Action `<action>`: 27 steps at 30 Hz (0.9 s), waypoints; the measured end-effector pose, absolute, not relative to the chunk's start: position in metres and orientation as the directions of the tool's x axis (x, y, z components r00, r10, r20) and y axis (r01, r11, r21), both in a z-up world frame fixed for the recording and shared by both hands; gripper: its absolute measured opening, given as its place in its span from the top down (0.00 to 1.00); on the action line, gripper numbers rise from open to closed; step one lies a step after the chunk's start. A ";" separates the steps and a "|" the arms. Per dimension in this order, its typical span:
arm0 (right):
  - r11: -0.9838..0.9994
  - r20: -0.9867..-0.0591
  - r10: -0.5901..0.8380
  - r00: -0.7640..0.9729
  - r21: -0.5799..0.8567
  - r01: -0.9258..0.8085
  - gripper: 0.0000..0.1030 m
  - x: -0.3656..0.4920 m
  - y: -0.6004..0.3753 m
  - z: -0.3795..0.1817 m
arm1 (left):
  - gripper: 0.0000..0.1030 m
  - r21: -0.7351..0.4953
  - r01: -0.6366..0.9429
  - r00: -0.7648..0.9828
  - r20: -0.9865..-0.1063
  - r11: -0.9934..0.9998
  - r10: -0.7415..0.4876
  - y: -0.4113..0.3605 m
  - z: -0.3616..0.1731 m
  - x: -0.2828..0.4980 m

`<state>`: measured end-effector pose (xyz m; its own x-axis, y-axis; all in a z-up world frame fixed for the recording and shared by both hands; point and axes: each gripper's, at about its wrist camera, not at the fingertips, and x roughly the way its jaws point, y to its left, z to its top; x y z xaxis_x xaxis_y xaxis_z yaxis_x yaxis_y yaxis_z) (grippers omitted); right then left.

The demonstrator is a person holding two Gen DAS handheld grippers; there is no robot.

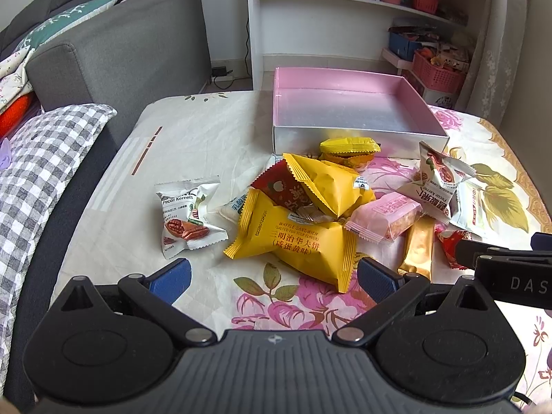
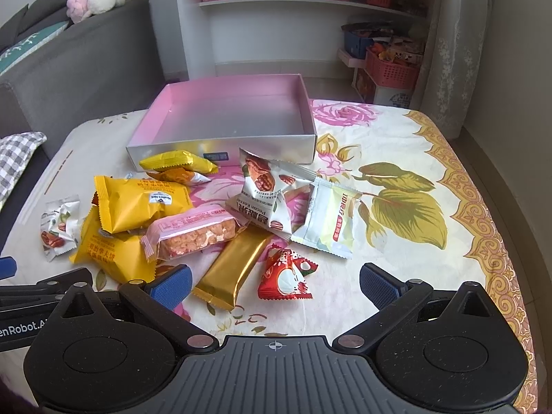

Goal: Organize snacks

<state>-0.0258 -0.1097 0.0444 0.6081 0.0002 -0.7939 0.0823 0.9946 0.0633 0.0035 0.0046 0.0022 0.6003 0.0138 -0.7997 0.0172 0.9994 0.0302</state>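
snacks all loose on the table (image 2: pixel 396 145), none in the pink box (image 2: pixel 303 103) yet, so we judge the task barely begun. box sits empty just behind the pile. our left gripper (image 1: pixel 274 276) is spread wide, holding nothing, facing the yellow waffle pack (image 1: pixel 296 238). our right gripper (image 2: pixel 274 281) also gapes empty, gold bar (image 2: pixel 231 265) and red candy (image 2: pixel 284 276) between its fingers. everything left to pack.

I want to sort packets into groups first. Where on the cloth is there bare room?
Free: the cloth right of the pink box, beyond the white packet; the strip left of the pecan packet toward the checked cushion. The box floor is bare too. Crowded: the pile before the box, around the yellow waffle packets and gold bar.
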 end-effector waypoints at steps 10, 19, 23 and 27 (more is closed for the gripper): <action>0.994 -0.794 0.005 0.608 0.069 0.082 0.00 -0.025 -0.110 0.046 | 0.00 0.026 0.013 0.604 -0.797 1.000 0.013 0.006 0.005 0.005; 0.992 -0.786 0.007 0.618 0.084 0.096 0.00 -0.023 -0.112 0.052 | 0.00 0.012 0.011 0.602 -0.799 1.000 0.003 0.007 0.005 0.007; 0.989 -0.778 0.008 0.628 0.098 0.109 0.00 -0.020 -0.115 0.054 | 0.00 0.007 0.009 0.606 -0.796 1.000 0.001 0.008 0.007 0.008; 0.986 -0.782 0.020 0.623 0.120 0.118 0.00 -0.017 -0.118 0.054 | 0.00 0.006 0.012 0.602 -0.798 1.000 -0.003 0.007 0.006 0.009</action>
<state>-0.0171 -0.1179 0.0536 0.6231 0.0201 -0.7819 0.1182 0.9858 0.1196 0.0088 0.0072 0.0063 0.6024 -0.0028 -0.7982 0.0124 0.9999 0.0059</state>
